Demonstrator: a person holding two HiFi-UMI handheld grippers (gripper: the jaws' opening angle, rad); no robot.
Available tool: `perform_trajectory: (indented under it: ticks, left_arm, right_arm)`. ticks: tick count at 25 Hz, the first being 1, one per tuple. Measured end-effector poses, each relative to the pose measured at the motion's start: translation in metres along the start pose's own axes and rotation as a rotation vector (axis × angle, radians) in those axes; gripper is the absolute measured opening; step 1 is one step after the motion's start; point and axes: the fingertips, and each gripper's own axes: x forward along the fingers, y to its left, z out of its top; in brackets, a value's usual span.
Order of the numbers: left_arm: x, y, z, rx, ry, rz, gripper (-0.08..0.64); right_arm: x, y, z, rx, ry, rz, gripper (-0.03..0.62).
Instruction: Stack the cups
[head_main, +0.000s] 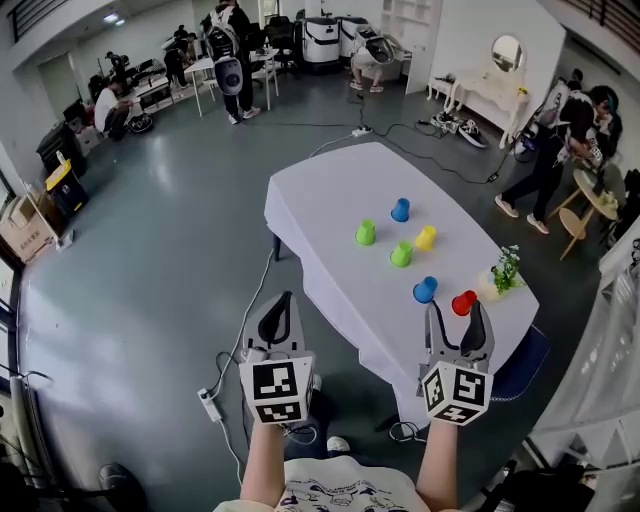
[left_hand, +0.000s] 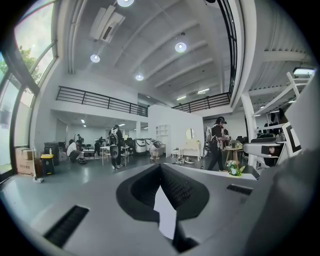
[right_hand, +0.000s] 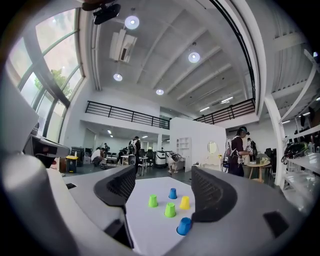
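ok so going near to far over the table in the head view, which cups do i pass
red cup → near blue cup → near green cup → far blue cup; the yellow cup and the left green cup sit about level between the last two, so unranked

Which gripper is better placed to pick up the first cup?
Right, likely. The right gripper is open, close to the red cup and the near blue cup; the left gripper is shut, over the floor beside the table.
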Motion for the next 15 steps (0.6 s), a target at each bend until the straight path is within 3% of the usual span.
perform_trajectory:
  ticks: [9, 15]
  left_arm:
    - [0.135, 0.039, 0.009, 0.004, 0.001, -0.075, 0.014]
    - [0.253, 0.092, 0.021, 0.013, -0.001, -0.145, 0.014]
  right_arm:
    - [0.123, 0.008, -0.008, 0.004, 0.014, -0.075, 0.35]
    - [0.23, 0.033, -0.012, 0.004, 0.02, -0.144, 0.35]
